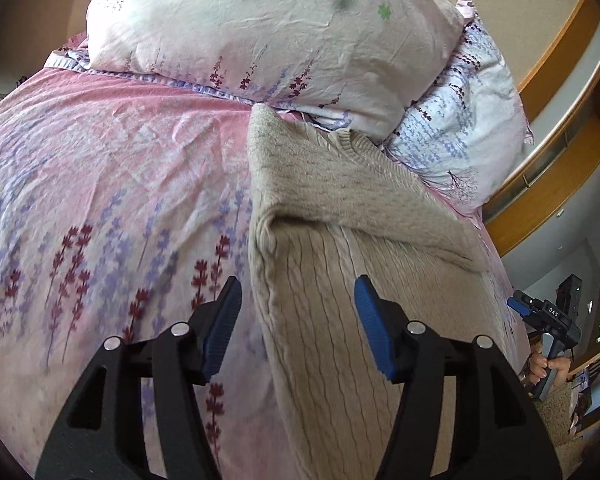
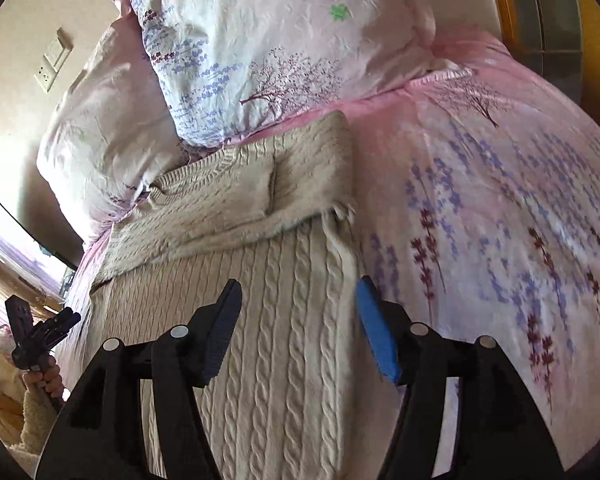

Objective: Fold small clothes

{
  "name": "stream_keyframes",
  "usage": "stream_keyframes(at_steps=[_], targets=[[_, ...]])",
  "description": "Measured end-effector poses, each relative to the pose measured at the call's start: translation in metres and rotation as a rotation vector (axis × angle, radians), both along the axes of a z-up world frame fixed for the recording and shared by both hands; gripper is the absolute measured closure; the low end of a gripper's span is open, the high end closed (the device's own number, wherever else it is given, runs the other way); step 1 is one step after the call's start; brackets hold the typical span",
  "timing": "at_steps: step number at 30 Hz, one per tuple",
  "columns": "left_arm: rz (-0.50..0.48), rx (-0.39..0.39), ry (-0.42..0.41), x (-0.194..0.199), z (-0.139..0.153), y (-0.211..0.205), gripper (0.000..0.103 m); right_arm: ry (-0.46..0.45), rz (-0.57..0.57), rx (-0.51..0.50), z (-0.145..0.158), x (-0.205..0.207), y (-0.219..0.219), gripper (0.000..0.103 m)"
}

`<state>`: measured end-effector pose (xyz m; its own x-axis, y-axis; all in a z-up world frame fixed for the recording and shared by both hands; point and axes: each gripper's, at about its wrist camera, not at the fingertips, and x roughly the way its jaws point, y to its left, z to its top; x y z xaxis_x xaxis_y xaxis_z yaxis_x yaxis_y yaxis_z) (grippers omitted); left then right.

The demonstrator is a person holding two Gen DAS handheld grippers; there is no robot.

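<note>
A beige cable-knit sweater [image 1: 332, 208] lies flat on the pink floral bedsheet [image 1: 112, 176], its sleeves folded across the chest. In the right wrist view the sweater [image 2: 260, 264] runs from the pillows toward me. My left gripper [image 1: 298, 296] is open and empty, hovering above the sweater's left edge. My right gripper [image 2: 298, 296] is open and empty, hovering above the sweater's right edge. Each gripper also shows in the other's view: the right one [image 1: 540, 312] and the left one [image 2: 40, 332], both held off the bed's side.
Two floral pillows [image 1: 260, 28] [image 1: 464, 128] lie at the head of the bed, touching the sweater's collar. A wooden headboard [image 1: 560, 92] stands to the right. A wall socket [image 2: 54, 60] sits beside the bed. Bare sheet [image 2: 500, 200] lies to the sweater's right.
</note>
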<state>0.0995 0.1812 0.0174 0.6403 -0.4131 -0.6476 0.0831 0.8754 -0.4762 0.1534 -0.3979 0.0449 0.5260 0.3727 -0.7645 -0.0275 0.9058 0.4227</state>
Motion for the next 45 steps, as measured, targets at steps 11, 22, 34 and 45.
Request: stream_keyframes(at_steps=[11,22,34,45], targets=[[-0.028,-0.102,0.047,-0.07,-0.027,-0.008,0.046,0.086,0.023,0.203,-0.028,-0.068,-0.022,0.049],[-0.106,-0.265,0.09,-0.117,-0.041,-0.034,0.063,0.109,0.161,0.401,-0.041,-0.103,0.003,0.076],[-0.128,-0.257,0.124,-0.115,-0.044,-0.048,0.082,0.097,0.197,0.401,-0.043,-0.114,0.01,0.082],[-0.184,-0.143,0.127,-0.108,-0.033,-0.059,0.096,0.064,0.278,0.338,-0.036,-0.119,0.027,0.095]])
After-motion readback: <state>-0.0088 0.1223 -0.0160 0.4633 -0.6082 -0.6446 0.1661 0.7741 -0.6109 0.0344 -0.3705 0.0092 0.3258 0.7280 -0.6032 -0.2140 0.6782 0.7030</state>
